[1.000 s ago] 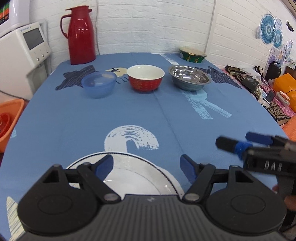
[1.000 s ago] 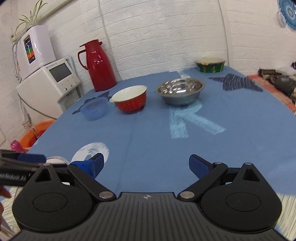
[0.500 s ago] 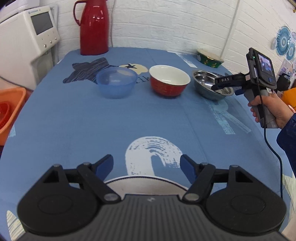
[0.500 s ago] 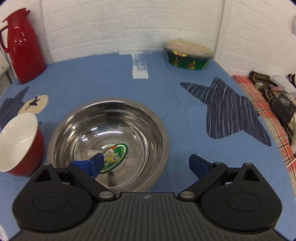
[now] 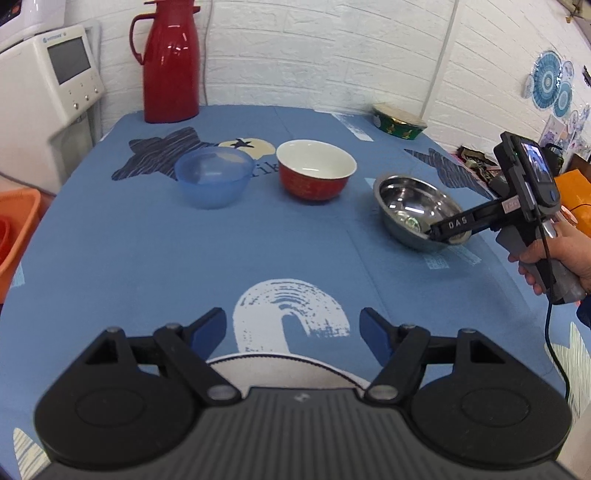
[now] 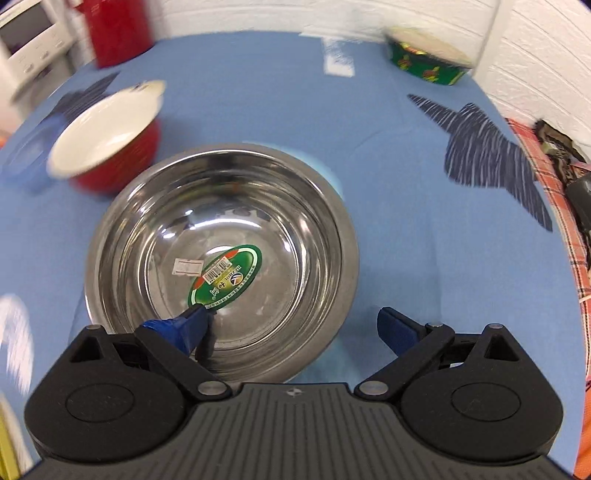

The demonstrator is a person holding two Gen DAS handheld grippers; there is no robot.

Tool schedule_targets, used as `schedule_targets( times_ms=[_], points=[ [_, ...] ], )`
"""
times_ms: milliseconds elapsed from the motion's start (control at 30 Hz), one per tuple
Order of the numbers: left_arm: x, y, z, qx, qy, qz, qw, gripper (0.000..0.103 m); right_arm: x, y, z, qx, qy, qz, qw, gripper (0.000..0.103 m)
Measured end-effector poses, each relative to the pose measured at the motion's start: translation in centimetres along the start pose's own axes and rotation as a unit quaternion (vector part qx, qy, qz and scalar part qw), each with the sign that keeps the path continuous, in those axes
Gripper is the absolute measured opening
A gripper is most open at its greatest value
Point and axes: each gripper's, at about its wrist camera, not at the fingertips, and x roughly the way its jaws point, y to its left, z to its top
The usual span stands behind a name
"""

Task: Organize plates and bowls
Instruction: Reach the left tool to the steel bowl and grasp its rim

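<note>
A: What's hard to read here?

B: Plenty. The white plate [image 5: 280, 365] is mostly tucked under the left gripper [image 5: 293, 328]; only a curved strip of its rim shows between the blue pads, which stand wide apart over the blue tablecloth [image 5: 147, 266], holding nothing. In the right wrist view the red bowl [image 6: 107, 147] and the red thermos [image 6: 118, 29] are smeared with blur, and the blue plastic bowl [image 6: 22, 155] is just a smudge at the left edge.

A: And the right gripper [image 6: 295, 325]?

B: Spread open, straddling the near rim of the steel bowl [image 6: 221, 251]: left pad down inside the bowl, right pad outside it, over the cloth. Whether either pad touches metal, I can't tell. From the left wrist view, a hand [image 5: 554, 258] holds that tool at the table's right side.

A: Contents?

B: Steel bowl: only a green oval sticker [image 6: 225, 280] and a small white label on its floor. Red bowl, white inside, looks bare. The blue plastic bowl is see-through, nothing evident in it. The green patterned bowl [image 5: 399, 125] at the far edge seems covered, so its contents are hidden.

A: Layout?

B: Three bowls in a row mid-table: blue, red, steel, left to right. The thermos stands behind them by the brick wall.
</note>
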Motion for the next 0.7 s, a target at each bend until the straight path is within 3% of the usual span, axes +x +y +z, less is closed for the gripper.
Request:
schedule_targets(
  times_ms=[133, 200, 300, 467, 700],
  points=[
    [-0.1, -1.6, 0.5, 0.012, 0.001, -0.018, 0.9998, 0.072, -3.7, 0.7, -3.1, 0.008, -0.057, -0.005, 0.998, 0.086],
    [0.7, -2.5, 1.8, 0.012, 0.005, -0.033, 0.9994, 0.072, -5.7, 0.5, -3.8, 0.022, -0.101, -0.014, 0.995, 0.086],
    [2.5, -3.9, 4.2, 0.003, 0.012, -0.062, 0.998, 0.072, -6.9, 0.6, -3.9, 0.024, -0.131, -0.019, 0.991, 0.086],
    [7.5, -6.7, 7.8, 0.005, 0.038, -0.074, 0.9966, 0.072, -5.7, 0.0, -3.6, 0.022, -0.145, -0.014, 0.989, 0.086],
    [15.7, -8.4, 9.4, -0.013, 0.11, -0.057, 0.9922, 0.072, -3.0, -0.1, -3.3, 0.025, -0.128, 0.007, 0.991, 0.086]
  ],
)
